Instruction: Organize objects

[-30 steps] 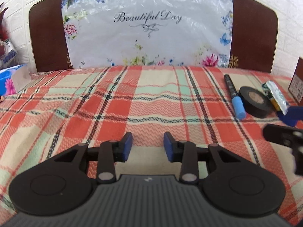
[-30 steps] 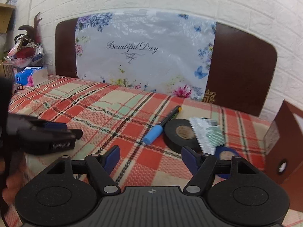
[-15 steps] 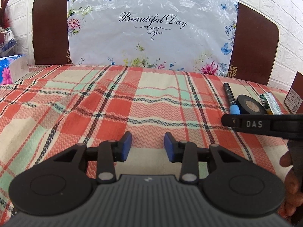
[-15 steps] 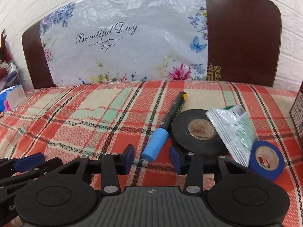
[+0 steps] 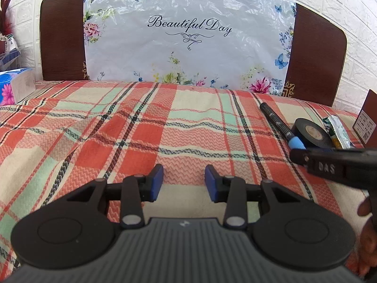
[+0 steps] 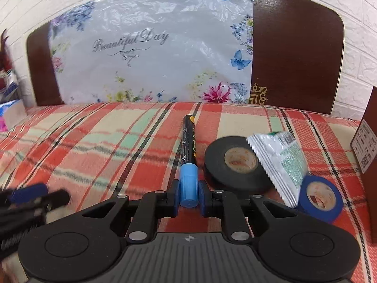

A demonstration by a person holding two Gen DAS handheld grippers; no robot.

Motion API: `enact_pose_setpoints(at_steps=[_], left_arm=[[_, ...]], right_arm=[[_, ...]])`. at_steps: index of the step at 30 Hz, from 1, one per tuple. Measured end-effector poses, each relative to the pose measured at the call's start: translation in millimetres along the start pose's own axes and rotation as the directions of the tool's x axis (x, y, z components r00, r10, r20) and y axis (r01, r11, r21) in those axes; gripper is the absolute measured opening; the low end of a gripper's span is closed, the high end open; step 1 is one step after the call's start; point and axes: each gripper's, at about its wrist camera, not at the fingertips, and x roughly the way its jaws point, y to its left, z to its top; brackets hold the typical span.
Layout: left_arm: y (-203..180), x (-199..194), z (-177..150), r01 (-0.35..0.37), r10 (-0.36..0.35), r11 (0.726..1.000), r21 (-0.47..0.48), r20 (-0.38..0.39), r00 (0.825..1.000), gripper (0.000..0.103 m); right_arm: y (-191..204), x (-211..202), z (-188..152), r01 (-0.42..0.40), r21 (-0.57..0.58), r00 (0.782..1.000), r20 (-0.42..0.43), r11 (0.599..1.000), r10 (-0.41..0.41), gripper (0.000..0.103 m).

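A black marker [image 6: 188, 141] with a blue cap lies on the plaid cloth, pointing away from me. My right gripper [image 6: 188, 197] is closing onto that blue cap, and its pads press on both sides of it. In the left wrist view the same marker [image 5: 278, 123] lies at the right, with the right gripper [image 5: 298, 155] reaching in to its cap. My left gripper [image 5: 183, 181] hovers low over bare cloth, open, with nothing between its pads. It also shows blurred at the left edge of the right wrist view.
Right of the marker lie a black tape roll [image 6: 235, 165], a white-green sachet [image 6: 282, 162] leaning on it, and a blue tape roll [image 6: 320, 198]. A brown box [image 6: 367, 155] stands at the far right. A tissue pack [image 5: 16, 85] sits far left. A headboard [image 5: 315, 54] closes the back.
The right gripper moved forward and down to the marker, and its jaws went from wide apart to shut on the blue cap. The left gripper stayed where it was.
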Motion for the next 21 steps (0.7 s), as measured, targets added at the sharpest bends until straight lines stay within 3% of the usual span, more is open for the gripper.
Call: enact_pose_setpoints(at_steps=[13, 17, 19, 21], left_arm=[[-3.7, 1.4, 1.1, -0.013, 0.013, 1.0, 0.023, -0.007, 1.0, 0.042], [-16.8, -2.3, 9.5, -0.054, 0.058, 0.997, 0.055, -0.067, 0.996, 0.042], [-23.9, -11.6, 14.4, 0.013, -0.015, 1.0, -0.016, -0.145, 0.989, 0.042], [-37.5, -20.4, 16.6, 0.101, -0.119, 0.991, -0.09, -0.225, 0.967, 0.043]], right_arm=[[-24.3, -90.0, -66.6, -0.092, 0.036, 0.996, -0.002, 0.995, 0.093, 0.015], [-30.1, -107.4, -79.2, -0.12, 0.058, 0.993, -0.008, 0.991, 0.121, 0.015], [-34.5, -110.9, -81.5, -0.136, 0.089, 0.99, -0.01, 0.987, 0.138, 0.015], [-42.6, -111.9, -82.1, -0.163, 0.14, 0.986, -0.017, 0.977, 0.167, 0.015]])
